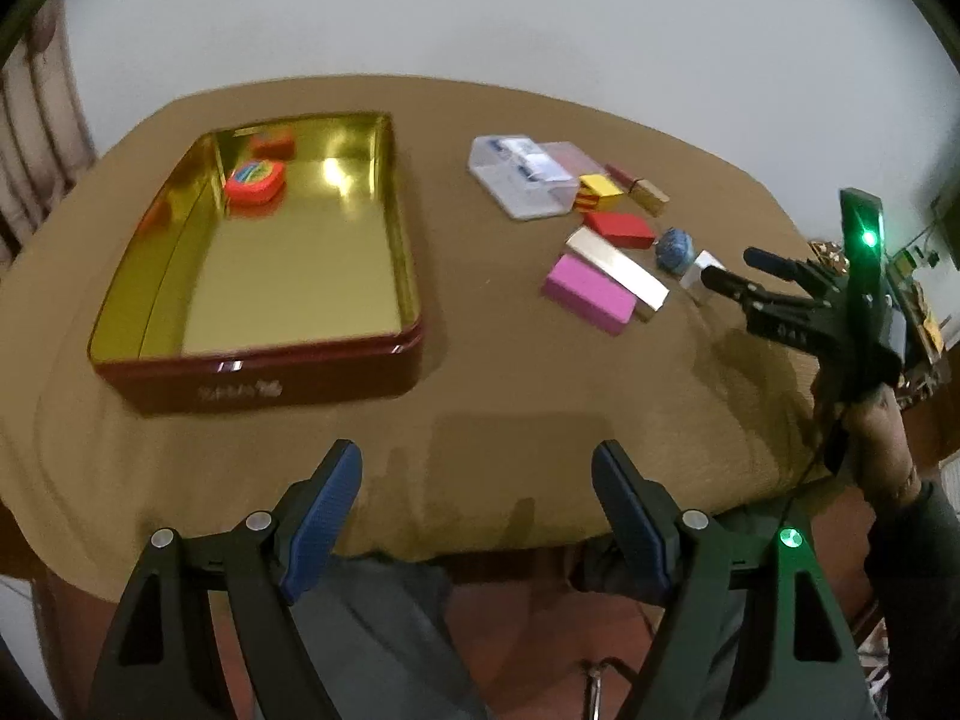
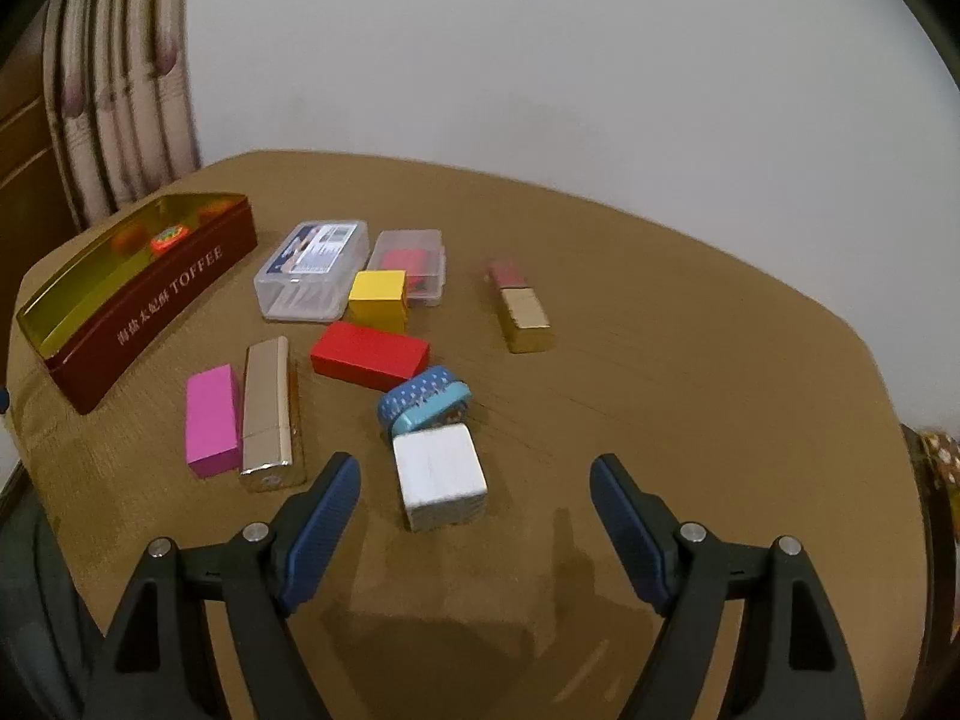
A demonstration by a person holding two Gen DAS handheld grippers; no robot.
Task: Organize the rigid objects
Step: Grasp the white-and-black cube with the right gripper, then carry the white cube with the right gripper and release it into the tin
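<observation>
Jaws standing wide on both grippers, gripping nothing. Left gripper (image 1: 477, 516) hanging empty over the near edge of the brown table (image 1: 492, 372), blue pads (image 1: 327, 516) apart. Right gripper (image 2: 474, 531) hovering just short of the silver cube (image 2: 441, 477), not touching it. Lying beyond the cube: blue tape rolls (image 2: 423, 402) touching its far side, red box (image 2: 369, 355), yellow box (image 2: 378, 300), pink box (image 2: 211, 420) beside a silver bar (image 2: 267, 408), gold-and-red bar (image 2: 521, 306) well apart to the right, two clear cases (image 2: 312, 276) farthest back. Sitting open at the left, the red tin (image 1: 252, 384), holding one orange tape measure (image 1: 255, 181) near its far corner.
</observation>
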